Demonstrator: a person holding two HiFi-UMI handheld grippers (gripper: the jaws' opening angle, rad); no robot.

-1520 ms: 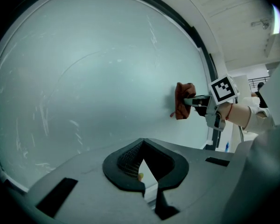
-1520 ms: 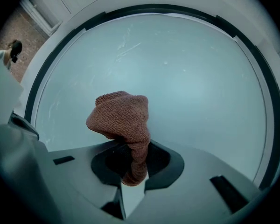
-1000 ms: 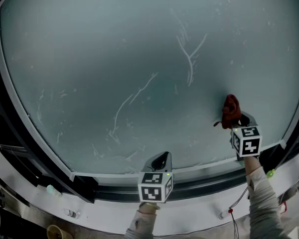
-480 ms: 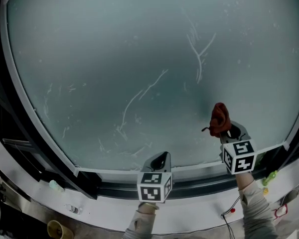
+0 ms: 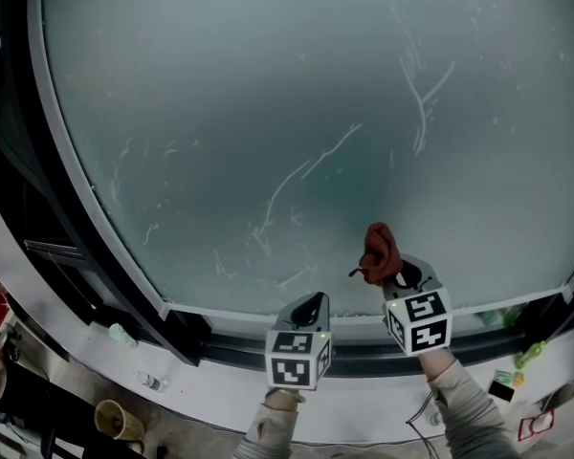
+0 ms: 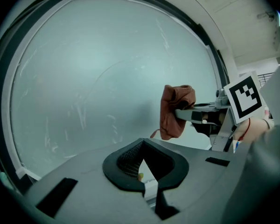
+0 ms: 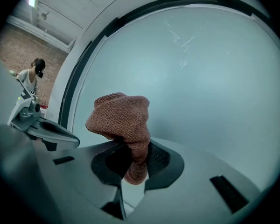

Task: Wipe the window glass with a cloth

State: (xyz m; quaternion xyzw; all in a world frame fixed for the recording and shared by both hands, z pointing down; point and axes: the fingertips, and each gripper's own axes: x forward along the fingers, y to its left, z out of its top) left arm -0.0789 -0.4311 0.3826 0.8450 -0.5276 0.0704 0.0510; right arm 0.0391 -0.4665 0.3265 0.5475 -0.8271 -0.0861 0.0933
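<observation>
Right tongs (image 5: 390, 277) clamp a rust-red knitted cloth (image 5: 378, 251) low on the large pale window glass (image 5: 268, 113).

The cloth is crumpled into a thick, ribbed wad. Its long axis runs along the tongs, so the rounded bulk points away from the jaws toward the pane and a short tail hangs out behind them. It sits near the pane's lower edge, just above the dark window frame (image 5: 220, 338), below thin white streaks (image 5: 306, 170) on the glass. The left tongs (image 5: 308, 306) wait just beside it, low at the frame, tips together with nothing between them.
</observation>
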